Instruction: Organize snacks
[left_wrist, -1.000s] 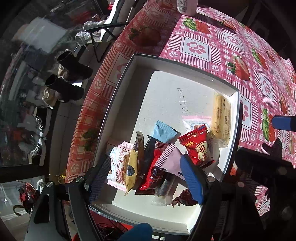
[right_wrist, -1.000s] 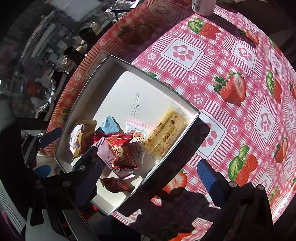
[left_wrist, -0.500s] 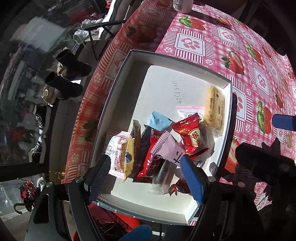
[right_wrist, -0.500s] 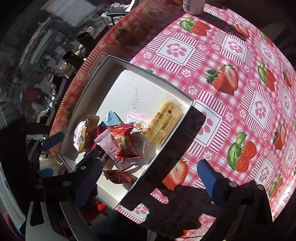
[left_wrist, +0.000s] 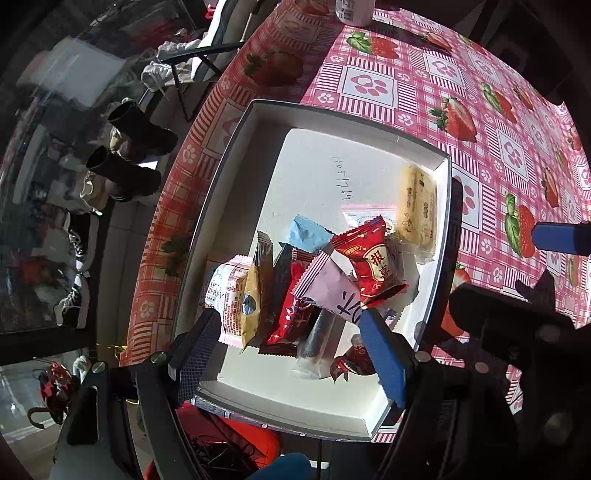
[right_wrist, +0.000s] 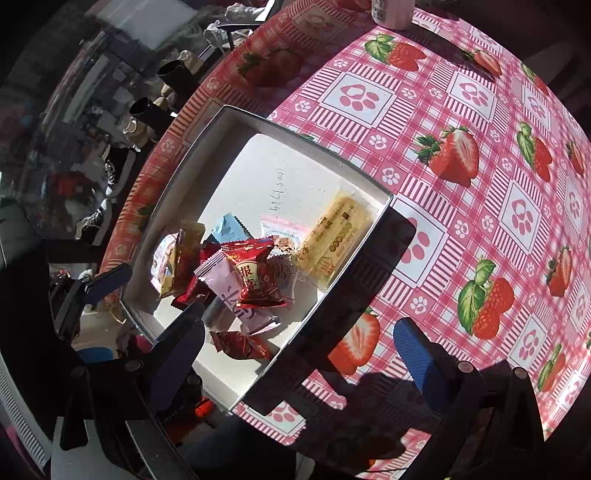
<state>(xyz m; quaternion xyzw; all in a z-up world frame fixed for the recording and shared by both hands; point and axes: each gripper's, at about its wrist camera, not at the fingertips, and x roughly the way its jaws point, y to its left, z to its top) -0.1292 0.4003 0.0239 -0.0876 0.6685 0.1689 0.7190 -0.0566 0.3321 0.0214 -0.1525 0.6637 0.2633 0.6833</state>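
Note:
A white box (left_wrist: 325, 129) sits on the table's left part and holds several wrapped snacks: a red packet (left_wrist: 373, 262), a pale pink packet (left_wrist: 328, 288), a blue packet (left_wrist: 306, 236), a yellow bar (left_wrist: 417, 206) and a white berry packet (left_wrist: 225, 291). My left gripper (left_wrist: 291, 350) is open above the box's near end, holding nothing. My right gripper (right_wrist: 295, 350) is open above the box's (right_wrist: 236, 122) right rim, holding nothing. The red packet (right_wrist: 255, 273) and yellow bar (right_wrist: 336, 232) show there too.
The table wears a pink checked cloth (right_wrist: 461, 184) with strawberries and paw prints. A white bottle (right_wrist: 391, 13) stands at the far edge. Black boots (left_wrist: 129, 147), shoes and a folding chair (left_wrist: 199, 55) are on the floor to the left, past the table edge.
Both grippers have drawn back and up a little, so the box and snacks sit lower and smaller in view. The snacks have not moved.

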